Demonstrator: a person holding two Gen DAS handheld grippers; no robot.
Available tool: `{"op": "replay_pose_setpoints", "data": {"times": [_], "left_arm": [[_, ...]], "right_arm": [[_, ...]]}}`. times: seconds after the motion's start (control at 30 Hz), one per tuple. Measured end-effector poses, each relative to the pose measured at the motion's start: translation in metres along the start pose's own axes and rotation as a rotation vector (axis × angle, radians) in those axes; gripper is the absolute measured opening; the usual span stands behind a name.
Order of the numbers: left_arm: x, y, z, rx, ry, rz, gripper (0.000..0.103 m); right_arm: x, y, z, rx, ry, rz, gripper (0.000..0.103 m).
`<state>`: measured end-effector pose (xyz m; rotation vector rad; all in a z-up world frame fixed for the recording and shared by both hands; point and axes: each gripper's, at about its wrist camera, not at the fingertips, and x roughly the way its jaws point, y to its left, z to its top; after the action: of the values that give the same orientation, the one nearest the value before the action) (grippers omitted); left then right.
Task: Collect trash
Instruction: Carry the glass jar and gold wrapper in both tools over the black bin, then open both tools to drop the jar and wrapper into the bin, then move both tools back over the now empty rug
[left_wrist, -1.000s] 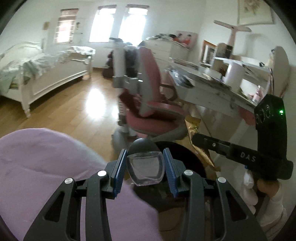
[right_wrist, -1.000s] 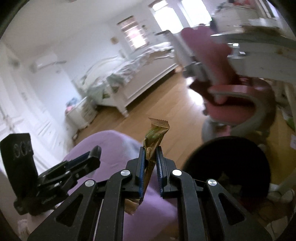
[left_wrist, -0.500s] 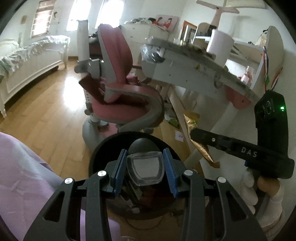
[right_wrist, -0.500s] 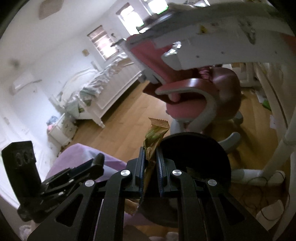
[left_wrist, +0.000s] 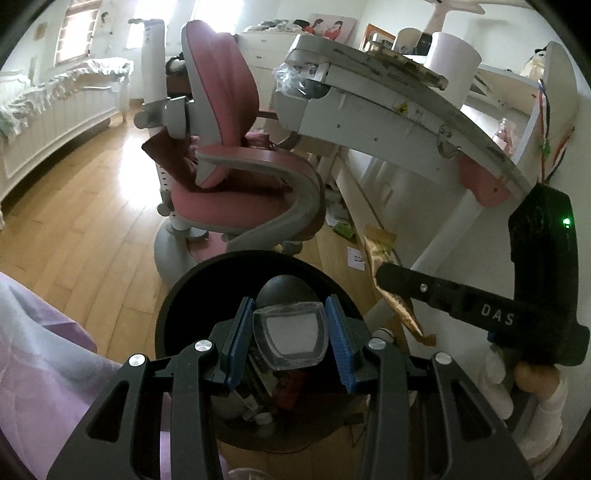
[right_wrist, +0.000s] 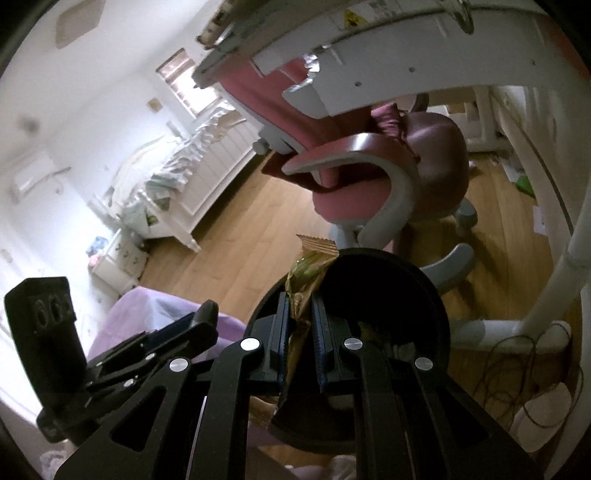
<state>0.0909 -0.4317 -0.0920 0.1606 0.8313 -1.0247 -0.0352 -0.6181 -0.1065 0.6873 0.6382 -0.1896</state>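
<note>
My left gripper is shut on a clear plastic cup and holds it over the open mouth of a round black trash bin on the floor. Some trash lies inside the bin. My right gripper is shut on a gold snack wrapper that sticks up above the bin's near rim. In the left wrist view the right gripper with the wrapper is just right of the bin. The left gripper shows at the left in the right wrist view.
A pink and grey desk chair stands just behind the bin. A white desk overhangs on the right, its leg beside the bin. Cables lie on the wooden floor. A purple cloth is at the left, a white bed far off.
Both grippers have moved forward and down toward the bin, each still holding its item. The left gripper has left the purple cloth and now hangs over the bin's mouth.
</note>
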Motion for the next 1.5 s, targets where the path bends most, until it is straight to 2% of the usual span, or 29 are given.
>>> {"op": "replay_pose_setpoints", "data": {"times": [0.03, 0.07, 0.13, 0.17, 0.23, 0.4, 0.6, 0.7, 0.77, 0.97, 1.13, 1.23, 1.43, 1.5], "left_arm": [[0.001, 0.0, 0.001, -0.001, 0.001, 0.003, 0.05], [0.001, -0.001, 0.002, -0.003, 0.002, 0.008, 0.07], [-0.003, -0.002, 0.005, -0.002, -0.027, 0.038, 0.092], [-0.008, -0.004, 0.005, 0.009, -0.056, 0.041, 0.092], [-0.012, -0.006, 0.006, 0.023, -0.06, 0.028, 0.092], [-0.024, -0.009, 0.005, 0.035, -0.068, 0.028, 0.097], [-0.06, 0.002, -0.005, 0.006, -0.105, 0.044, 0.097], [-0.084, 0.016, -0.013, -0.048, -0.137, 0.088, 0.097], [-0.1, 0.027, -0.019, -0.083, -0.156, 0.121, 0.097], [-0.163, 0.059, -0.05, -0.17, -0.251, 0.257, 0.097], [-0.207, 0.093, -0.078, -0.26, -0.282, 0.388, 0.097], [-0.234, 0.117, -0.099, -0.318, -0.298, 0.496, 0.098], [-0.277, 0.153, -0.139, -0.399, -0.311, 0.69, 0.098], [-0.29, 0.161, -0.15, -0.409, -0.322, 0.735, 0.098]], "right_arm": [[0.001, -0.002, 0.0, 0.007, 0.0, -0.001, 0.017], [0.003, -0.004, 0.001, 0.019, 0.002, -0.003, 0.019], [0.004, -0.008, 0.001, 0.031, -0.001, -0.004, 0.024], [0.005, -0.009, 0.001, 0.032, -0.003, -0.007, 0.025], [0.005, -0.009, 0.001, 0.035, -0.005, -0.009, 0.04], [0.006, -0.001, -0.003, 0.029, -0.009, -0.006, 0.054], [0.01, 0.023, -0.008, -0.002, 0.009, 0.014, 0.054], [0.012, 0.037, -0.01, -0.016, 0.014, 0.031, 0.062], [0.012, 0.05, -0.012, -0.03, 0.016, 0.046, 0.062], [0.025, 0.102, -0.027, -0.119, 0.057, 0.113, 0.062], [0.042, 0.163, -0.048, -0.21, 0.103, 0.194, 0.062], [0.05, 0.209, -0.065, -0.276, 0.115, 0.26, 0.072], [0.058, 0.294, -0.1, -0.435, 0.111, 0.341, 0.072], [0.061, 0.314, -0.11, -0.472, 0.1, 0.352, 0.076]]}}
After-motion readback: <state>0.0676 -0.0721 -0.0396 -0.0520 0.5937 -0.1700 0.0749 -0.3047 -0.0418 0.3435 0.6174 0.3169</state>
